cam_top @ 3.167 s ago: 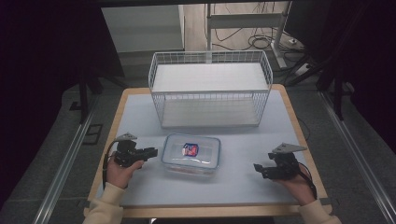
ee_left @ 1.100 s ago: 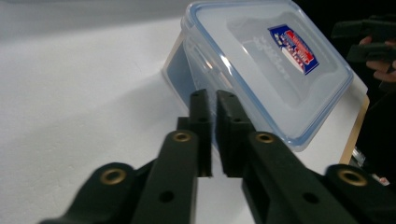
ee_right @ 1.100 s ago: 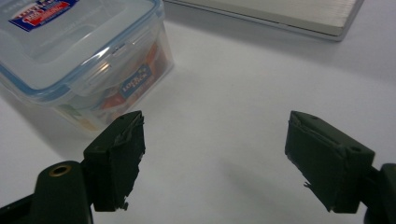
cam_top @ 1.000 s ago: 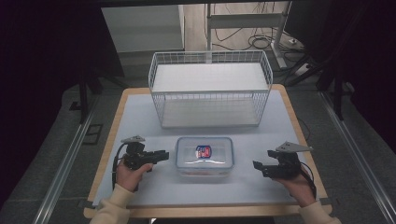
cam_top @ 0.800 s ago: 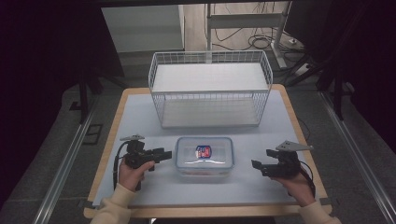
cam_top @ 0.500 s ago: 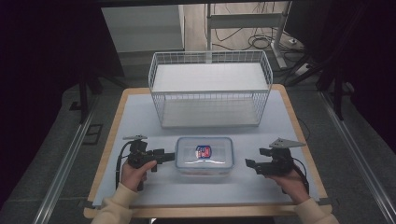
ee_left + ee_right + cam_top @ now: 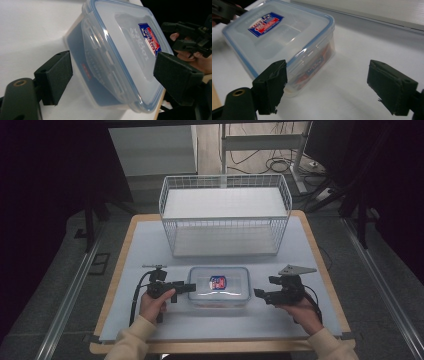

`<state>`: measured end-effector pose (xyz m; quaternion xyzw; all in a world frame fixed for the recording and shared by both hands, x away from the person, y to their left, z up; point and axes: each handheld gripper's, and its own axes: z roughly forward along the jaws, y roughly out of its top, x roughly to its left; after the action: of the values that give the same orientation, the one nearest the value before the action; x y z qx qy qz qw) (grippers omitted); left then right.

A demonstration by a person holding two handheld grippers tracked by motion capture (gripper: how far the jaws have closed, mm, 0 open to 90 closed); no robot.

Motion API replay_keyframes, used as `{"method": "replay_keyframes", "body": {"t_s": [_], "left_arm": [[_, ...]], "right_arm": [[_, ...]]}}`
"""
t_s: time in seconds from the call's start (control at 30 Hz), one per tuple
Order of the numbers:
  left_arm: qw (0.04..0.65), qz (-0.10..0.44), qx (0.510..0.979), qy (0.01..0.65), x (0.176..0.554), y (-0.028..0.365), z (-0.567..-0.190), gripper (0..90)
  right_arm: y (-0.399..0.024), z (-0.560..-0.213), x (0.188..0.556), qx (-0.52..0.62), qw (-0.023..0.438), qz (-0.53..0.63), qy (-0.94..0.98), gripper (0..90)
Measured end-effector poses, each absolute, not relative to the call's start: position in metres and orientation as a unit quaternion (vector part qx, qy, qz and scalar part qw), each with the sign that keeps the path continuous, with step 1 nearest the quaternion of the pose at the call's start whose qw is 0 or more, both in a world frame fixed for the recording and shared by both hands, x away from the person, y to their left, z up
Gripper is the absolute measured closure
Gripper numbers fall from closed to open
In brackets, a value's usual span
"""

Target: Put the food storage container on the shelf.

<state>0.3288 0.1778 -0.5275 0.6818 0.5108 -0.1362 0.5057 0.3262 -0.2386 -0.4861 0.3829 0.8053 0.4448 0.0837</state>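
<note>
From above, my table [image 7: 150, 270] sits evenly lit while everything around it falls into near black. The picture is soft and slightly grainy. Looking along my left gripper [image 7: 112, 75], the white surface nearly washes out, my near jaws blur, and the container's [image 7: 120, 57] lid catches pale glare. Along my right gripper [image 7: 327, 85], the container throws a faint, soft shadow beside itself.

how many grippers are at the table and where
2. The left gripper sits at the left end of the clear lidded container, jaws open. The right gripper is just off its right end, jaws open too.
</note>
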Motion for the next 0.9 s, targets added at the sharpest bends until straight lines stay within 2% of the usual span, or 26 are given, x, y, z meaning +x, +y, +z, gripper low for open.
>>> {"method": "replay_keyframes", "body": {"t_s": [0.17, 0.4, 0.6, 0.9], "left_arm": [[0.504, -0.156, 0.683, 0.506, 0.334, 0.170, -0.533, 15.7], [0.505, -0.131, 0.683, 0.512, 0.331, 0.168, -0.528, 26.9], [0.510, -0.142, 0.672, 0.518, 0.327, 0.171, -0.530, 31.7], [0.504, -0.145, 0.679, 0.515, 0.326, 0.171, -0.529, 31.6]], "right_arm": [[-0.244, -0.487, 0.322, 0.392, 0.083, 0.447, 0.800, 15.0], [-0.248, -0.487, 0.318, 0.403, 0.079, 0.449, 0.794, 15.1], [-0.229, -0.483, 0.324, 0.402, 0.034, 0.457, 0.793, 15.0], [-0.209, -0.493, 0.350, 0.441, -0.043, 0.439, 0.782, 15.8]]}}
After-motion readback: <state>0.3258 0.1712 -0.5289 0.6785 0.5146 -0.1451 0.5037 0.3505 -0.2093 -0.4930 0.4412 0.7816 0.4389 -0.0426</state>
